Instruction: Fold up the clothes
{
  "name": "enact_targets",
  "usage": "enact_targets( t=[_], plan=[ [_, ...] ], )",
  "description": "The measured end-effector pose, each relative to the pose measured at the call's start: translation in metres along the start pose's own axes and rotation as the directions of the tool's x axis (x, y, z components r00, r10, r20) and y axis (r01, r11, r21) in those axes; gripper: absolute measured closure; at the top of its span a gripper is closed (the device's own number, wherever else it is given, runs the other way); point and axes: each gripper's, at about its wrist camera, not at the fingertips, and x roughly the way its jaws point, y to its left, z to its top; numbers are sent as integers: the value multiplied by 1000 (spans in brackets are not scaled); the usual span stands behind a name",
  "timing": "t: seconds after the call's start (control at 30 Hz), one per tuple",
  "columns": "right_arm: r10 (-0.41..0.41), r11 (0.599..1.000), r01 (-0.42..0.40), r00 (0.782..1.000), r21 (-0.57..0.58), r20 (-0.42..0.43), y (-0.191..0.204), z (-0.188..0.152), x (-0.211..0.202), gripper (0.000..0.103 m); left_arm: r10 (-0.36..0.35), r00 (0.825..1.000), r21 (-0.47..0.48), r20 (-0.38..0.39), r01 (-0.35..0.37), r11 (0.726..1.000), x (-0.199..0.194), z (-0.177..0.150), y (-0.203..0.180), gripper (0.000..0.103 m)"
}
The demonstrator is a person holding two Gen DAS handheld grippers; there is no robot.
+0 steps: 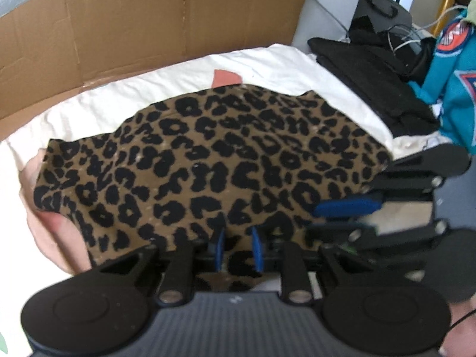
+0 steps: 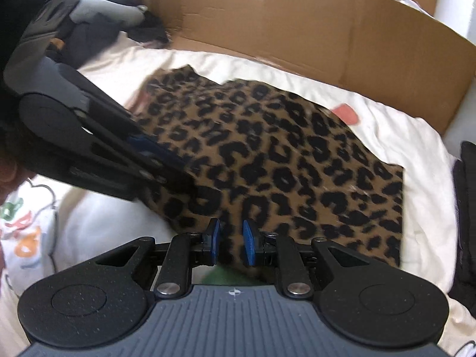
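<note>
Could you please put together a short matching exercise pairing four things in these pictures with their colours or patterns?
Things:
1. garment being folded
2. bedsheet
3. cardboard box wall
4. folded pile beside the sheet

Colours:
A. plain brown
B. black
C. leopard print
D. cream white

Pairs: 1-C, 2-D, 3-A, 4-B
</note>
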Motion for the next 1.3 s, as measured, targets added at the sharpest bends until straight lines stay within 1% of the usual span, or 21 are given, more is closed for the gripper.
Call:
enact_targets(
  t=[0.03,0.13,0.4,0.5,0.6,0.67,0.8,0.93,1.07,1.2,1.3],
  plan=[
    [-6,1000,6,1000,-3,-1,-4,-3,0,80,19,1000,8,-1,-19,1000,1,-1,3,80],
    [-28,1000,28,1000,-10,-7,-14,-9,-2,80,37,999,-5,-10,-37,999,2,-4,17,81],
    [-85,996,86,996,38,-16,-42,-18,-13,81,106,994,-43,-24,-107,993,-5,-13,44,81],
    [-100,994,101,995,38,-16,-48,-26,-18,81,119,993,-67,-26,-121,990,-11,-17,53,85],
    [-127,990,128,992,56,-18,-55,-29,-24,81,153,988,-90,-30,-155,984,-19,-21,59,85],
    [-149,985,151,988,80,-28,-61,-31,-27,81,166,986,-113,-30,-169,979,-25,-23,63,85],
    [-158,975,163,986,150,-46,-72,-33,-37,80,178,984,-164,-18,-178,970,-42,-24,68,85],
    [-140,957,147,989,249,-45,-80,-35,-50,80,151,988,-194,8,-147,970,-57,-22,59,83],
    [-101,937,113,993,330,-53,-84,-40,-56,79,97,995,-176,9,-94,980,-59,-21,38,83],
    [-9,912,40,997,408,-78,-85,-48,-53,78,50,999,-160,-3,-50,986,-53,-24,24,82],
    [49,873,-9,996,487,-69,-89,-52,-49,77,54,998,-152,-19,-56,987,-45,-29,21,82]
  ],
)
